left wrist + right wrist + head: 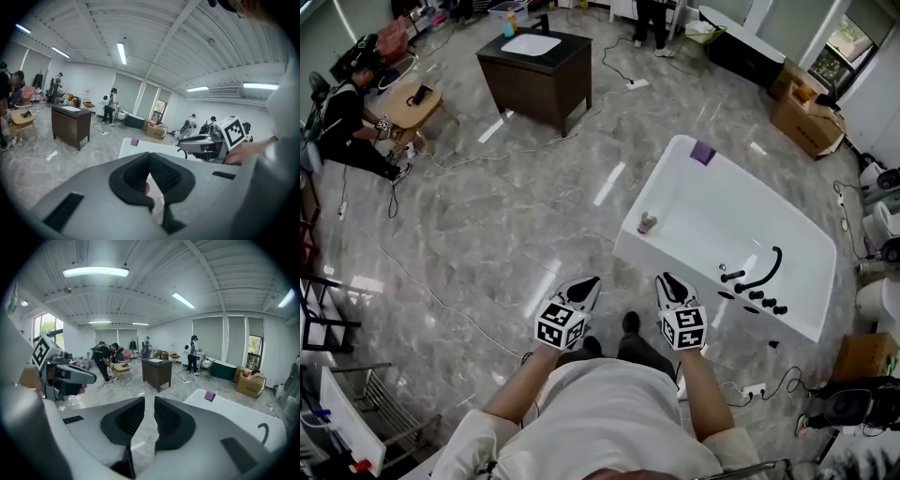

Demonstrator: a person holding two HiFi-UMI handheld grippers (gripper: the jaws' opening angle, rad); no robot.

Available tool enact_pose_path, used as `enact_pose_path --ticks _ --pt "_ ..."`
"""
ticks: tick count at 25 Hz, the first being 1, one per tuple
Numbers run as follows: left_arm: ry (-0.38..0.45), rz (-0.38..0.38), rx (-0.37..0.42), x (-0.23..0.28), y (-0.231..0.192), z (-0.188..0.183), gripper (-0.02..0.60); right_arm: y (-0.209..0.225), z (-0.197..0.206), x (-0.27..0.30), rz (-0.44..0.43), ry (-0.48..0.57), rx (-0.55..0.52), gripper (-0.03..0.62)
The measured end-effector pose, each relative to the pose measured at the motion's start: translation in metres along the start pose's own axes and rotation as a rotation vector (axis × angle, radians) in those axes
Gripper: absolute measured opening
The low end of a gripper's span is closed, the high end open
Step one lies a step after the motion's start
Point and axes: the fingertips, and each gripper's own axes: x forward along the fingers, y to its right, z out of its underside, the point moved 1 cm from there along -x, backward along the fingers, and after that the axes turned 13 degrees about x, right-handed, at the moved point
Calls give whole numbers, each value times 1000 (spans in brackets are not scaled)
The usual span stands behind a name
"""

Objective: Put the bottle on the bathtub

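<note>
- While both tongs are held up in front of the person's chest, the bottle [648, 222] stands upright on the near corner of the bathtub [667, 180] rim. It is ahead of the tongs, roughly between their lines, and well apart from both.
- Left tongs [586, 284]: tips pressed together, nothing in them.
- Right tongs [667, 279]: pads parted by only a narrow slit, with nothing between them.
- Judged from this, the placing looks done, and the step in hand is keeping clear of the bottle.
- To do that well, hold both tongs high and back from the rim, and avoid any sweep toward the corner ahead of the right tongs.
- If the bottle needs nudging inward, spread one pair wide first, come down from above, and grip it mid-body.
- Edges: the bottle sits on a narrow ledge, with the floor on the left-tongs side and the basin on the right-tongs side. A knock either way would likely tip it off.
- Right of the right tongs, a black faucet [764, 267] and knobs [759, 295] crowd the rim.
- A purple item [703, 152] lies at the far corner beyond the bottle.
- Left of the left tongs the glossy floor is roomy, though a thin cable [450, 309] crosses it.
</note>
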Motion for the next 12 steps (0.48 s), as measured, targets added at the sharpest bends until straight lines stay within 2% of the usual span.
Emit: enact_pose_path --ticks 5,12 --pt "24 5 11 -10 10 -13 8 -12 -6 -28 -8 19 5 65" --pt "52 8 43 -2 35 -36 8 7 -11 -52 -48 36 22 51"
